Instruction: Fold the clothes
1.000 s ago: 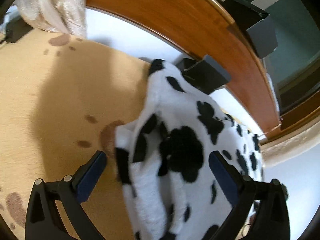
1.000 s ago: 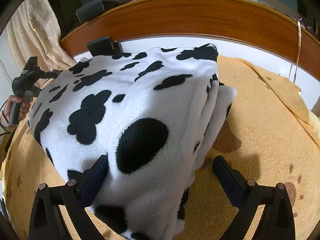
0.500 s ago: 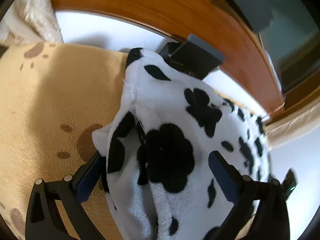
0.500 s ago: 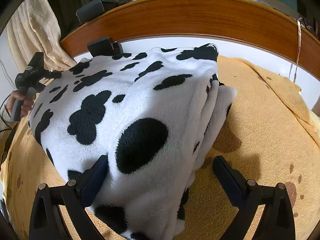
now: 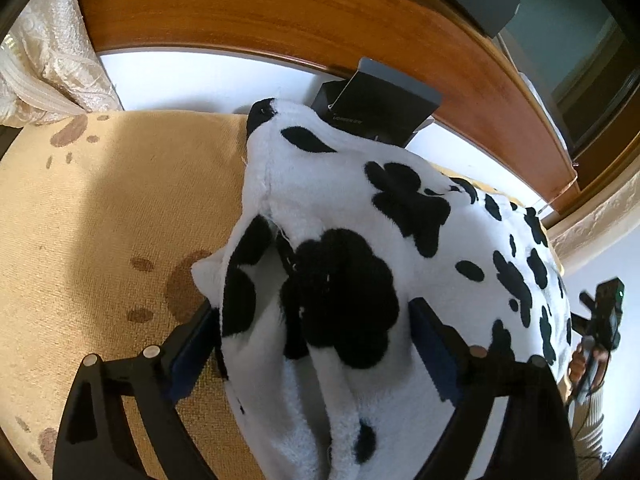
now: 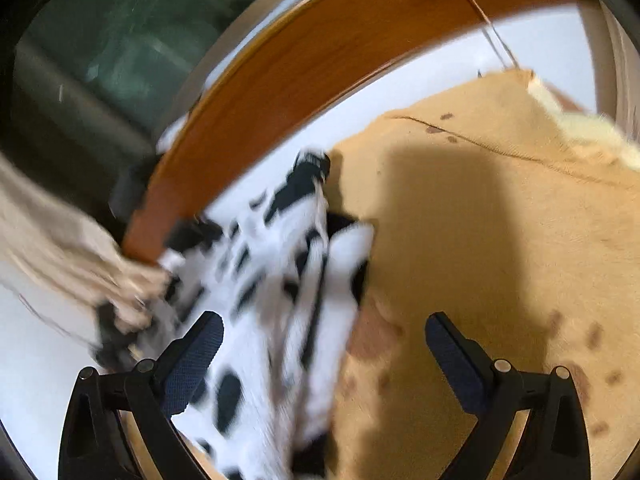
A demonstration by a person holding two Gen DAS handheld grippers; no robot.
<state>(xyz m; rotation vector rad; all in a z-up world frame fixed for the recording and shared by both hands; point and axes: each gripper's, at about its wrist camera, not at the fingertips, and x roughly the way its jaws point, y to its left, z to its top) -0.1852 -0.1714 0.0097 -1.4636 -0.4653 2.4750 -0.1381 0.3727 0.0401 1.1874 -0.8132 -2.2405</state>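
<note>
Left claw [image 5: 312, 340] straddles cow-print fleece [image 5: 360, 240] on tan bedspread [image 5: 100, 208].

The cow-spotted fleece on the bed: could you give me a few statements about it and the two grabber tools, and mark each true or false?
1. The cow-spotted fleece is white with black patches. True.
2. It lies on a blue sheet. False: it lies on a tan blanket with brown spots.
3. The left gripper has its fingers spread to either side of the folded fleece. True.
4. The right gripper is clamped shut. False: its jaws stand wide apart, with the fleece edge and bare blanket between them.
5. A wooden headboard runs behind the fleece. True.
6. The right wrist view is sharp. False: it is motion-blurred.
</note>
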